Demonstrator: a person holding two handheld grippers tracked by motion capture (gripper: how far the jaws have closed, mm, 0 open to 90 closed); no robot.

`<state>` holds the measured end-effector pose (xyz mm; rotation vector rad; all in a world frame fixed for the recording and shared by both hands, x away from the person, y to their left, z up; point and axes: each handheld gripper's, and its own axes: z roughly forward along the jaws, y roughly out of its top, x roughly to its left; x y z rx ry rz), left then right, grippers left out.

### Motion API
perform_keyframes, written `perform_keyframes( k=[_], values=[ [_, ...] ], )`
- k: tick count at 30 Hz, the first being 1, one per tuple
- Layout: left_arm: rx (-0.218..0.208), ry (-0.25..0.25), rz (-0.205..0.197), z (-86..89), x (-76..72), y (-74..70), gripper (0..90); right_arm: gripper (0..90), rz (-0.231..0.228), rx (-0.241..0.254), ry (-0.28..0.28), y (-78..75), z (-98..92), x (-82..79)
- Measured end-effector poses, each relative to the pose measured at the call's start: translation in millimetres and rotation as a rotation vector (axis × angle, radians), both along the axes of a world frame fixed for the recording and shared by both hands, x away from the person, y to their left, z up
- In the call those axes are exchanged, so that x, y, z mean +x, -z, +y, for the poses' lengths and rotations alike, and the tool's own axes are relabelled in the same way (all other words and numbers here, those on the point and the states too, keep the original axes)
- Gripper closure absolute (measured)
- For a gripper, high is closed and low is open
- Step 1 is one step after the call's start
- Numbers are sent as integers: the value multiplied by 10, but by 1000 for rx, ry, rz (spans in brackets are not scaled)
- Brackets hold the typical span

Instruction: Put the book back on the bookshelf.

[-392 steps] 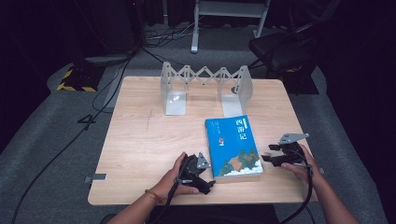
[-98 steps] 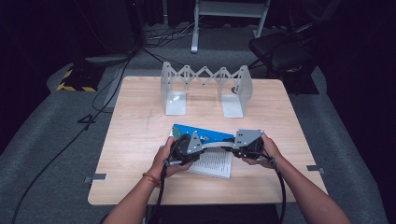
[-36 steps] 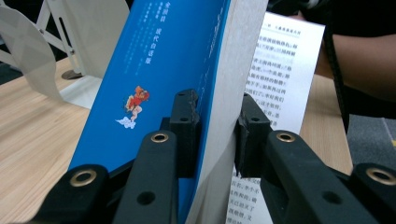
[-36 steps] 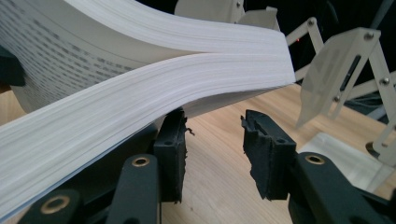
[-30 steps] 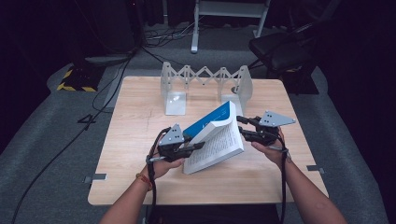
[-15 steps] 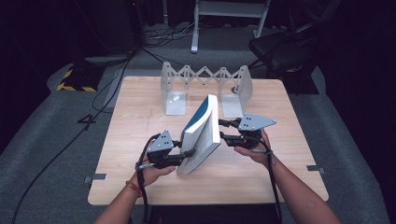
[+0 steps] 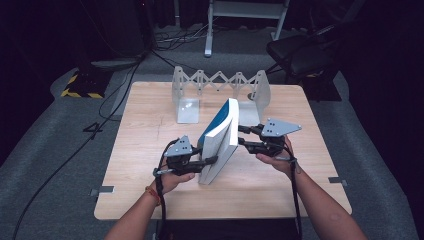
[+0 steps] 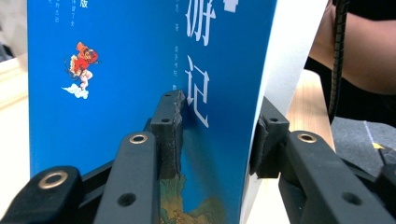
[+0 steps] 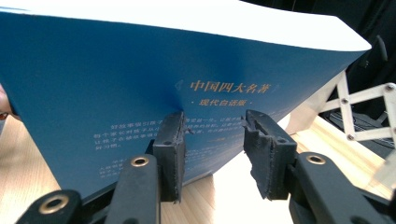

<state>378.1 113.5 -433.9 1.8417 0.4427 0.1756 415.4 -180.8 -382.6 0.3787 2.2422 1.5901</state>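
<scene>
Book: a thick blue-covered book (image 7: 220, 140) stands on edge, leaning, a little nearer the worktop's near edge than its far edge and about midway between the left and right edges; white page block faces the near side, blue cover faces up and to the left.
Book cover, left gripper view: blue with white Chinese characters and a small red-and-orange figure (image 8: 84, 58) on a cloud.
Book cover, right gripper view: darker blue face (image 9: 140, 84) with gold and white print, pages at the top.
Left gripper: the left gripper (image 7: 207, 161) sits at the book's lower near-left part; in its own view its jaws sit either side of the book's edge, one pad (image 8: 169, 135) flat on the blue cover, the other against the white side, so it is pinching the book.
Right gripper: the right gripper (image 7: 241, 136) meets the book from the right side, about mid-height; in its own view the left pad (image 9: 170, 149) touches the blue face while the other jaw stands clear of the book with worktop showing between, so the jaws are spread.
Hands: each hand holds its gripper from the near edge, forearms coming in from below.
Bookstand: a white expanding bookstand (image 7: 220, 87) with scissor links stands near the far edge, beyond the book and apart from it.
Worktop: light wood (image 7: 150, 120), bare on the left side.
</scene>
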Motion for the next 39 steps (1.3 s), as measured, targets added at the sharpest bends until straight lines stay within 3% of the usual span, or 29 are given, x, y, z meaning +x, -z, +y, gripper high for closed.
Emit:
perform_keyframes(
  k=[4,9,16,19,21,24,28,30,34,36,38,39],
  values=[
    [-7,30,9,-132,89,-1,612,591,-30,-34,36,-38,-108,-22],
    [-54,66,31,-359,193,37,601,600,-41,-29,102,-66,-287,-55],
    [-47,87,30,-510,207,24,582,596,-51,-32,125,-67,-475,-112],
    [-10,59,8,-514,140,-21,537,548,-36,6,104,-69,-513,-156],
    [4,55,-1,-508,117,-35,499,546,-39,7,106,-72,-480,-179],
    [41,57,-15,-456,15,-80,438,520,-46,-21,89,-51,-391,-202],
    [111,56,-31,-444,-112,-83,287,511,-48,-56,69,1,-234,-233],
    [120,44,-27,-457,-153,-75,209,510,-48,-58,62,14,-198,-242],
    [146,-73,-36,-525,-252,-74,148,492,-50,-80,44,53,-57,-290],
    [182,-158,-38,-599,-271,-72,135,491,-53,-85,40,60,-13,-304],
    [197,-178,-39,-632,-277,-71,99,486,-55,-91,36,66,7,-306],
    [207,-230,-63,-677,-296,-67,109,467,-58,-94,41,73,33,-304]
  ],
)
